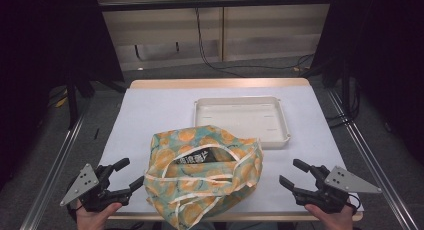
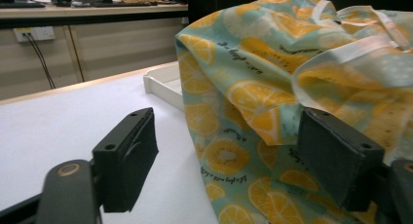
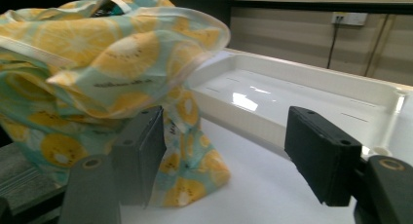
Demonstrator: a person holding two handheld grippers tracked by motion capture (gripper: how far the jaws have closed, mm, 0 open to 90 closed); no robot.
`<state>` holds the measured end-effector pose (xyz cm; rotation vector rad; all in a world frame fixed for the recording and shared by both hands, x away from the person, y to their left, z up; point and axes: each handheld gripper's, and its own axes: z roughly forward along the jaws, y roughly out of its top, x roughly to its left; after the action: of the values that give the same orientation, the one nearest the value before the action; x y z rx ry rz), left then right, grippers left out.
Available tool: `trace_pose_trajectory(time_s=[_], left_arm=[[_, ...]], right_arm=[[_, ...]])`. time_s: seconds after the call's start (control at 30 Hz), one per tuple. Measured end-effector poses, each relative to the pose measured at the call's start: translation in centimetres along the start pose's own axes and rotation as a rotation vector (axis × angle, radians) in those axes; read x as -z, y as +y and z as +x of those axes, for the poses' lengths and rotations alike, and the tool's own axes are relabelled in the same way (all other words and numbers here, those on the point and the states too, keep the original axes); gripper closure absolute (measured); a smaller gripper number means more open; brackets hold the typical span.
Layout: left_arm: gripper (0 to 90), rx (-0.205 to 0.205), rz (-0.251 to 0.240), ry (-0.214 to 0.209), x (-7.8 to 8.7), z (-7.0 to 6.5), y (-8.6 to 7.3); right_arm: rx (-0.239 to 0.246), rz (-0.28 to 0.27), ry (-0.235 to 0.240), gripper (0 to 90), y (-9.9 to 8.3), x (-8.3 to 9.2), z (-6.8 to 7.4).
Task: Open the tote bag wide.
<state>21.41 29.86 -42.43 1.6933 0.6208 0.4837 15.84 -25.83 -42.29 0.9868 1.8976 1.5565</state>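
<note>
A cloth bag printed with orange slices on teal sits at the table's front middle, its mouth open upward with a dark packet inside. My left gripper rests open at the front left, its jaws pointing at the bag's left side; in the left gripper view the bag lies just past the right jaw, nothing between the jaws. My right gripper is open at the front right, a short gap from the bag. In the right gripper view the bag hangs beside the left jaw.
An empty white tray lies behind the bag on the white table cover, also ahead in the right gripper view. Metal rails run along both table sides. Cables trail on the floor beyond the far edge.
</note>
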Motion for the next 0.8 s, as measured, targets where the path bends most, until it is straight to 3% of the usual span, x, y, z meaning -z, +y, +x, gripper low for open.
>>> trace_pose_trajectory(time_s=[0.33,0.4,0.53,0.6,0.63,0.8], left_arm=[[38.3,0.0,-0.015,-0.025,0.7,-0.4,1.2],[42.5,0.018,-0.032,-0.026,0.8,-0.5,1.5],[47.7,0.001,-0.02,-0.057,0.7,-0.6,2.0],[50.2,0.018,-0.03,-0.058,0.7,-0.9,2.2],[51.2,0.004,-0.029,-0.081,0.8,-0.9,2.4],[52.7,-0.011,-0.035,-0.109,1.0,-1.6,3.1]], right_arm=[[0.001,-0.004,0.069,46.7,1.9,-0.7,0.6],[0.009,-0.001,0.09,49.6,2.6,-1.2,0.8],[0.038,-0.003,0.137,54.4,3.8,-2.0,1.3],[0.059,-0.005,0.158,55.2,4.4,-2.4,1.6],[0.061,-0.01,0.169,55.2,4.6,-2.5,1.7],[0.083,-0.02,0.21,53.3,5.6,-2.9,2.6]])
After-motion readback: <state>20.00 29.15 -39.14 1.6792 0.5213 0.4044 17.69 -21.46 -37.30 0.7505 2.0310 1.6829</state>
